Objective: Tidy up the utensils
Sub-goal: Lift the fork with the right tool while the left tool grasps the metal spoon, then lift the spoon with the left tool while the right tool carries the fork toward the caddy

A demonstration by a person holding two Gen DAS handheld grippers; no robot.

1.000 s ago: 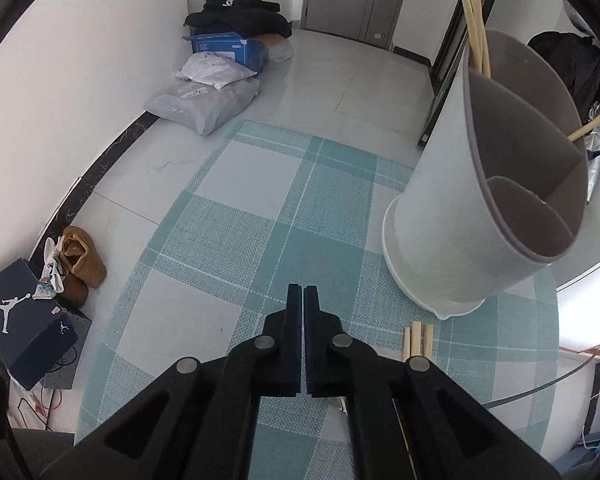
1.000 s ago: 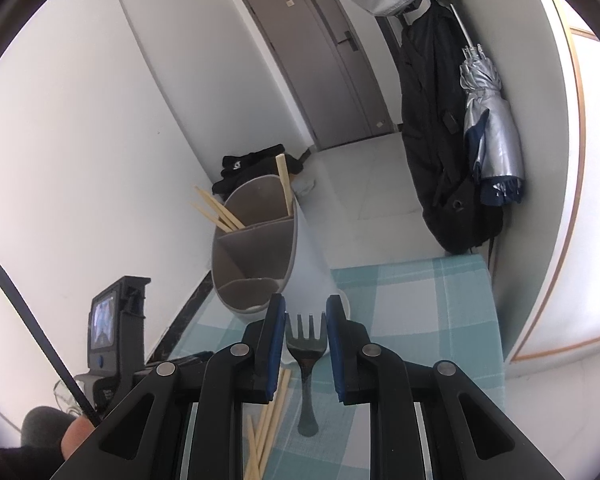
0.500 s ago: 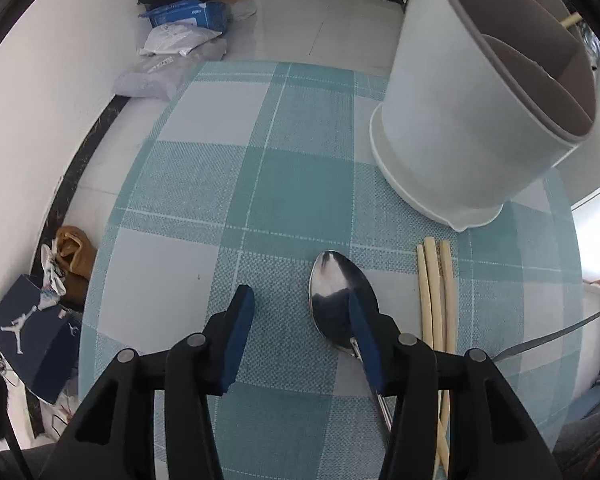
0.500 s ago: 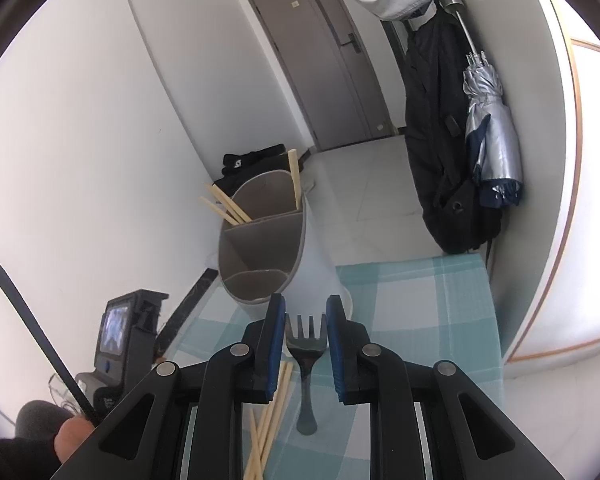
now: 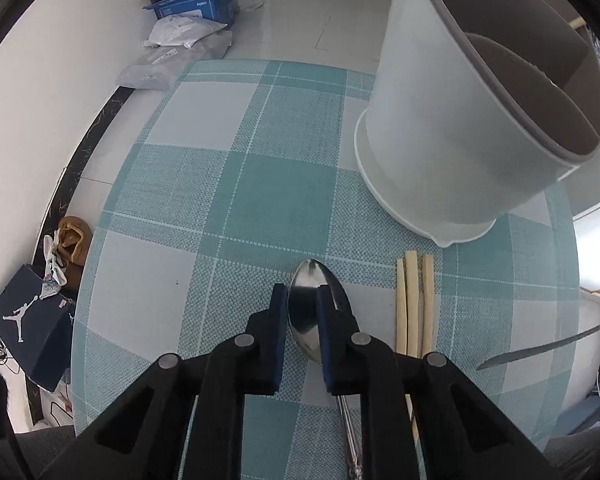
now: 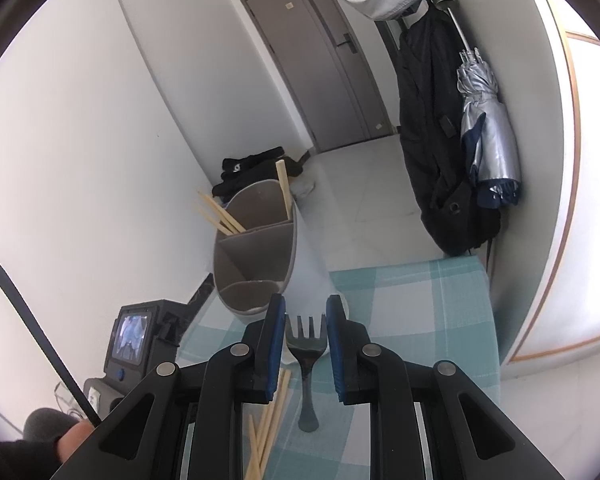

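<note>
A steel spoon [image 5: 306, 312] lies on the teal checked cloth [image 5: 228, 184]. My left gripper [image 5: 302, 300] is low over it, jaws closed to a narrow gap around the spoon's bowl. My right gripper [image 6: 306, 320] is shut on a dark fork [image 6: 306, 354], held above the table with tines up. The grey divided utensil holder [image 5: 452, 120] stands at the right in the left wrist view, and in the right wrist view [image 6: 256, 256] it holds chopsticks [image 6: 220, 214] in its far compartment.
Loose wooden chopsticks [image 5: 414, 304] lie right of the spoon, and also show under the fork in the right wrist view [image 6: 270, 424]. A dark jacket and umbrella [image 6: 484, 136] hang at the right. Boxes and bags [image 5: 180, 24] lie on the floor.
My left gripper opened, came down over the spoon and has narrowed its jaws around the bowl. My right gripper has kept the fork with only a slight shift.
</note>
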